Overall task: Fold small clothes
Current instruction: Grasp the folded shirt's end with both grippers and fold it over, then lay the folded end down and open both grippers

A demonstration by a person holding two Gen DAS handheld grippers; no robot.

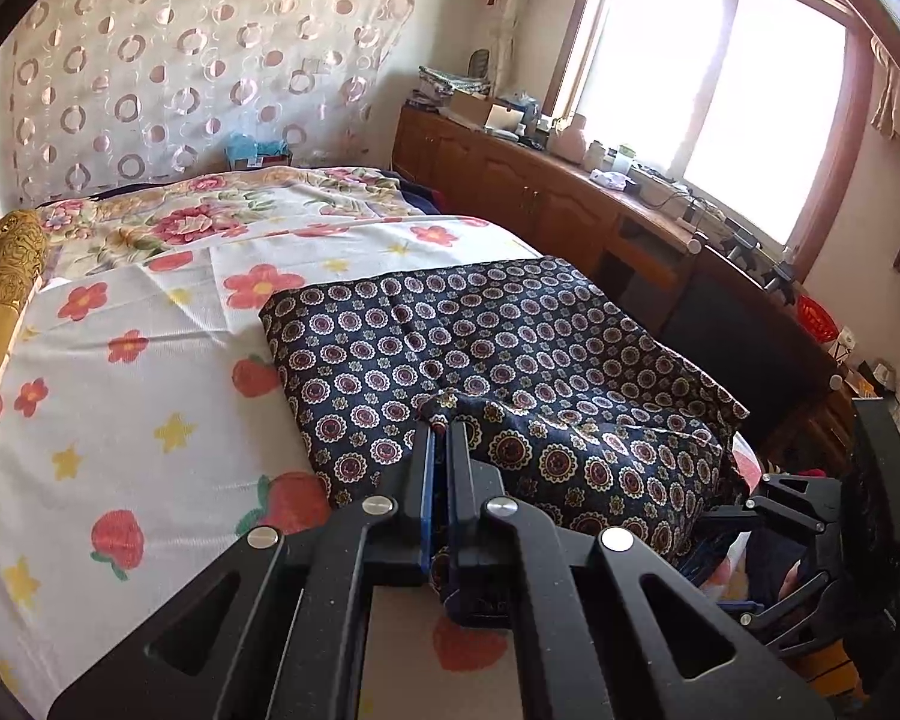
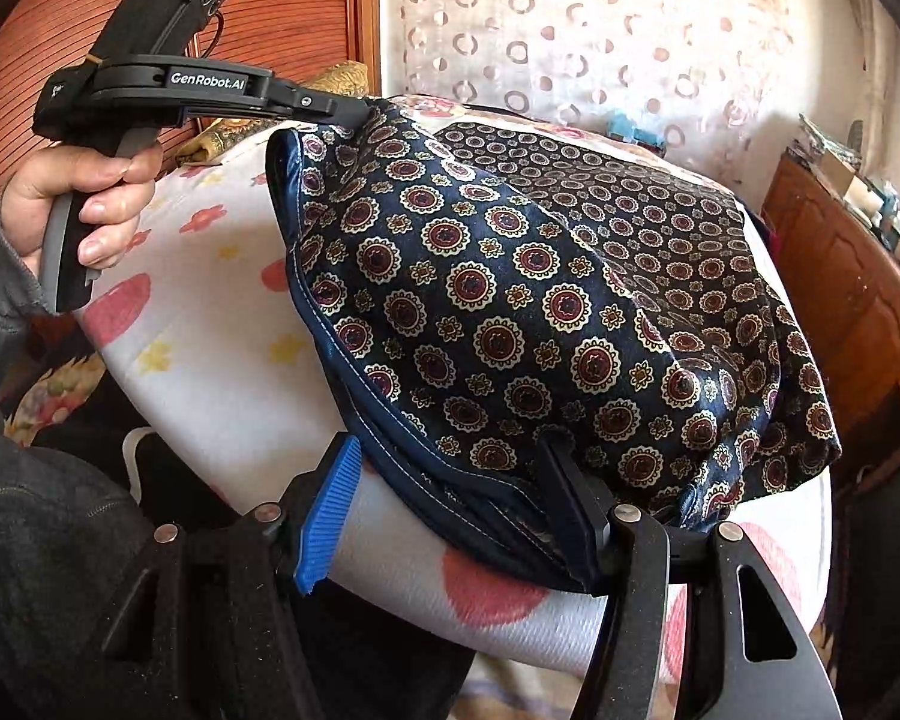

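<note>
A dark navy garment with round medallion print lies on the flowered bed sheet. My left gripper is shut on the garment's near edge and lifts a fold of it. In the right wrist view the same garment hangs raised between both grippers. The left gripper pinches its far upper corner. My right gripper stands open: the blue-padded finger is clear on the left, and the other finger lies against the hem.
A wooden sideboard with clutter runs under the window right of the bed. A gold cushion lies at the bed's left. A patterned curtain hangs behind the bed.
</note>
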